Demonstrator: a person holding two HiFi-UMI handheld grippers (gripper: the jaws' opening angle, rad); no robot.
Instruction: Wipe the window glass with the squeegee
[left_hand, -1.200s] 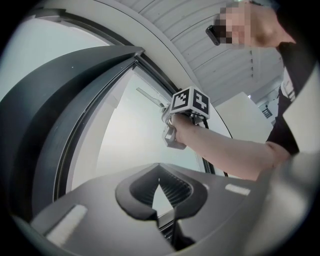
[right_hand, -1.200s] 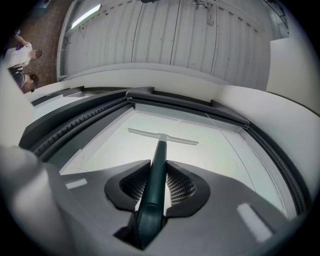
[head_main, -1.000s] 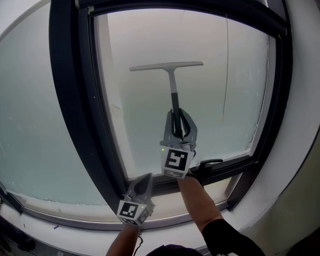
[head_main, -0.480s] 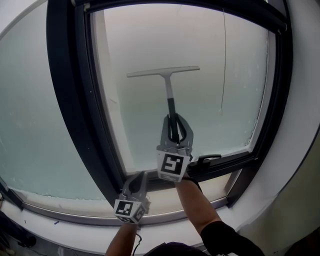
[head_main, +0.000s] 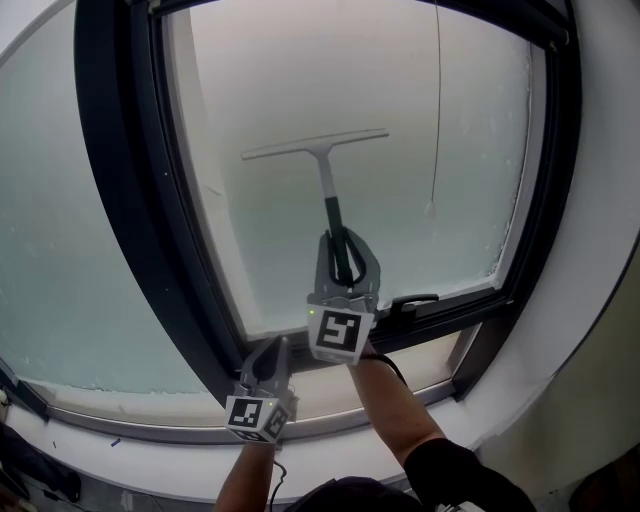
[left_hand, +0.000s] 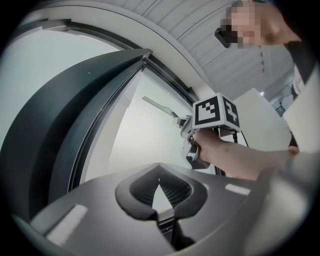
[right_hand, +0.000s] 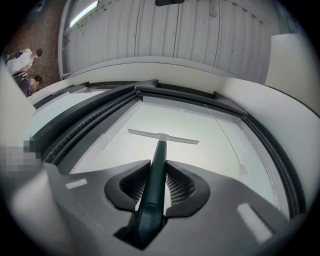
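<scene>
Squeegee (head_main: 318, 148) on glass (head_main: 480, 140); window handle (head_main: 412, 300) beside right tongs (head_main: 341, 240).

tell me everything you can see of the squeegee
The squeegee is T-shaped: a long, thin, pale blade bar on a light neck, then a dark green handle that looks like plastic. The right gripper is shut on the handle, which runs between its pads. The blade appears to lie against the frosted window glass about mid-pane. In the head view its left end sits a little lower than its right. Nothing else touches it.
</scene>
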